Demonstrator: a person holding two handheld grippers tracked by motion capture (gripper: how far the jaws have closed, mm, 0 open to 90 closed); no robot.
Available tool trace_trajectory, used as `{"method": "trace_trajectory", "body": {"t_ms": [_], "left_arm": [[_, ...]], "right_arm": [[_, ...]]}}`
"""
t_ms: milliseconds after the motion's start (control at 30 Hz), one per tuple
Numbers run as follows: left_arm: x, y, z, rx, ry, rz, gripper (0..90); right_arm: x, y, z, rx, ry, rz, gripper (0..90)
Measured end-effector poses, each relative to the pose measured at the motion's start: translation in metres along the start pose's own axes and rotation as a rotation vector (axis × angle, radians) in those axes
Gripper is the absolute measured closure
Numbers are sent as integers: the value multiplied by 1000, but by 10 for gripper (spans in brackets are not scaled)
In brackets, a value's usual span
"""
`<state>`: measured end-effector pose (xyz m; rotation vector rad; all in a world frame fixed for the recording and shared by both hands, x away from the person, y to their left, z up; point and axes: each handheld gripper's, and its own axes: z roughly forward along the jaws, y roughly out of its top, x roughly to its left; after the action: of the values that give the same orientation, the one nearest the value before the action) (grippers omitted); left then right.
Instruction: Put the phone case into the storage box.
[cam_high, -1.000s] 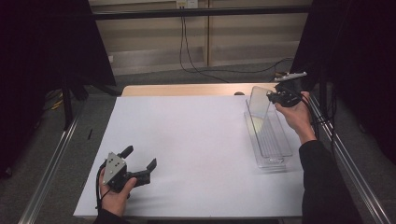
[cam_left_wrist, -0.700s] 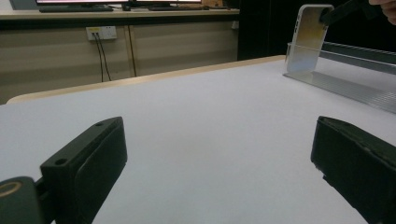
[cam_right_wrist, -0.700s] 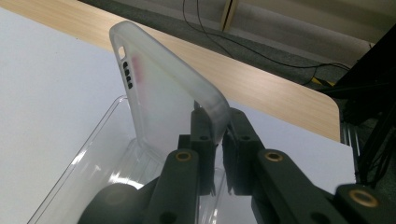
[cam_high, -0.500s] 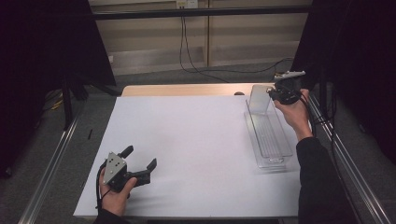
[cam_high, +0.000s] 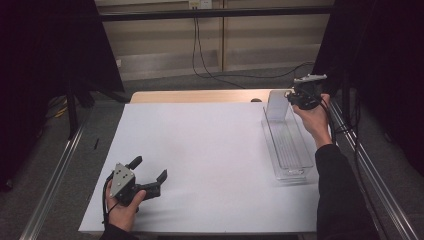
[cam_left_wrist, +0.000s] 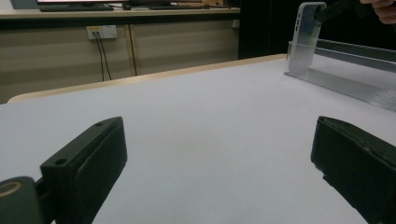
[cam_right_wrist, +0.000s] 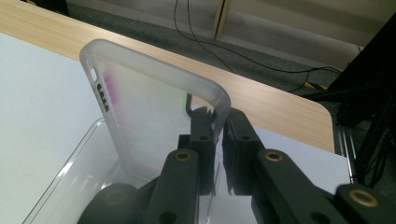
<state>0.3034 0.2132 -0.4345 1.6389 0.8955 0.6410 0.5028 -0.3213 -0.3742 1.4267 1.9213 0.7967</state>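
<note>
Two tools are in use over the white bench. At the far right corner, the right tool has its jaws clamped on the top edge of a frosted translucent phone case, which stands upright at the far end of a long clear plastic tray. Near the front left, the left tool rests low on the bench, jaws spread wide with nothing between them.
</note>
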Motion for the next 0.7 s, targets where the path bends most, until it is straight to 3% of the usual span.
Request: {"method": "trace_trajectory", "body": {"t_ms": [700], "left_arm": [[1,0,1,4,-5,5,42]], "right_arm": [[-1,-1,5,-26,-7,32,826]]}}
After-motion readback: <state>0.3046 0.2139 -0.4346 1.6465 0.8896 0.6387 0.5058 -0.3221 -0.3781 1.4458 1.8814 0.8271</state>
